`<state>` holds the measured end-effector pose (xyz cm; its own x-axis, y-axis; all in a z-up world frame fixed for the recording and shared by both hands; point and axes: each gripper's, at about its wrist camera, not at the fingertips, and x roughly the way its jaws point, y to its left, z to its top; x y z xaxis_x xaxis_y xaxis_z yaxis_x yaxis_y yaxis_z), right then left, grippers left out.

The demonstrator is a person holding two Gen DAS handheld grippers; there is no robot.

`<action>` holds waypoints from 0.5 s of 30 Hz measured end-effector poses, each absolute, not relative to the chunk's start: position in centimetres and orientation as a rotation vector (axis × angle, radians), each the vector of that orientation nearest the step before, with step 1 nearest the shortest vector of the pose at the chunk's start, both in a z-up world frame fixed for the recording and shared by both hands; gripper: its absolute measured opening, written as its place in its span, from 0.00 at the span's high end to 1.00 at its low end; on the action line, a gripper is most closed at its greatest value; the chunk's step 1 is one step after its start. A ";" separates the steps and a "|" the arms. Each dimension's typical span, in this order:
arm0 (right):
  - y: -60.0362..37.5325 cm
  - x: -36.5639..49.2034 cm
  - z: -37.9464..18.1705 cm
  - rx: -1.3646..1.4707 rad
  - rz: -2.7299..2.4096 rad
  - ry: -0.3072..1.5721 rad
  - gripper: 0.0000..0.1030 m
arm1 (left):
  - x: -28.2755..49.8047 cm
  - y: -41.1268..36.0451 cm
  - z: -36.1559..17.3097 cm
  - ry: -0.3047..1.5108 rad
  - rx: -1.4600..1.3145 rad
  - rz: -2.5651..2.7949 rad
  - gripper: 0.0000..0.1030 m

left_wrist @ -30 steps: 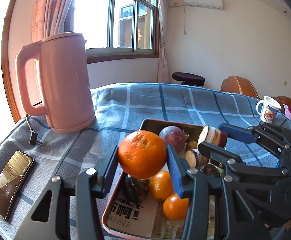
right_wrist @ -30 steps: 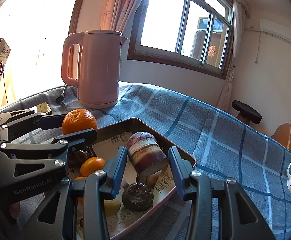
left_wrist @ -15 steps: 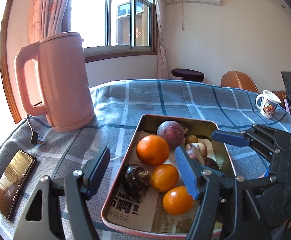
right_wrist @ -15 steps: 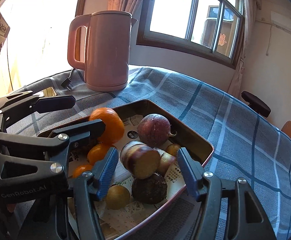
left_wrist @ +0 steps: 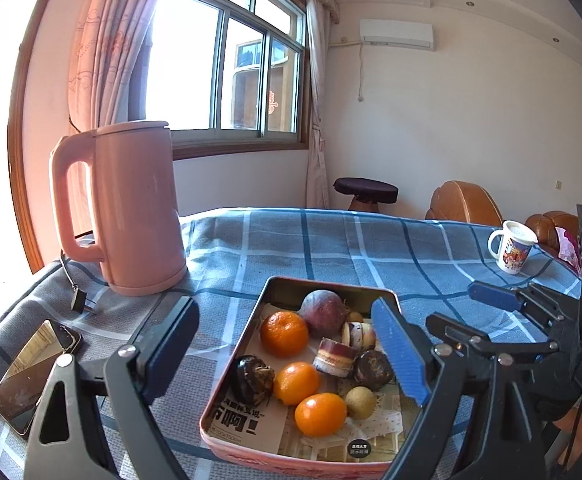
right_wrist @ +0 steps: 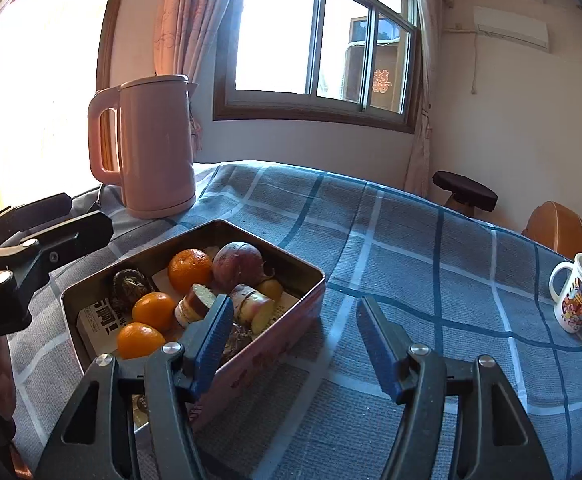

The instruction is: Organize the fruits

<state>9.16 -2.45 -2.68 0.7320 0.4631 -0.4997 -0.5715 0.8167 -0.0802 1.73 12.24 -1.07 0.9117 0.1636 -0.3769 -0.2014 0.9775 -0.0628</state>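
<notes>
A metal tray (left_wrist: 323,284) lined with newspaper holds the fruit: a large orange (left_wrist: 284,334), two smaller oranges (left_wrist: 296,383), a reddish round fruit (left_wrist: 325,314), dark round fruits (left_wrist: 253,380) and purple-skinned cut chunks (left_wrist: 337,357). My left gripper (left_wrist: 285,308) hovers above the tray's near left side. Its jaws are wide and still opening, with nothing held. My right gripper (right_wrist: 294,308) is also opening and empty. Its left finger is over the tray's (right_wrist: 195,232) near corner and its gap is over the cloth. The large orange (right_wrist: 189,271) and a chunk (right_wrist: 197,302) lie loose inside.
A pink kettle (left_wrist: 131,216) stands at the back left, its plug (left_wrist: 81,304) lying beside it. A phone (left_wrist: 31,372) lies at the near left. A printed mug (right_wrist: 581,298) sits far right on the blue checked cloth. A stool and chairs stand beyond the table.
The left gripper let the large orange go into the tray, opened wide and drew back upward. The right gripper dropped its purple chunk into the tray, opened and shifted right.
</notes>
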 end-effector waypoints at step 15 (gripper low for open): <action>-5.5 7.4 -0.2 -0.208 0.535 0.408 0.28 | 1.6 10.5 -0.9 0.371 -0.073 0.168 0.07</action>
<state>7.39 -5.52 -0.25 0.7832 0.4509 -0.4282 -0.5321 0.8422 -0.0864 1.62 10.48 -0.91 0.9182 0.1501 -0.3665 -0.1769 0.9834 -0.0406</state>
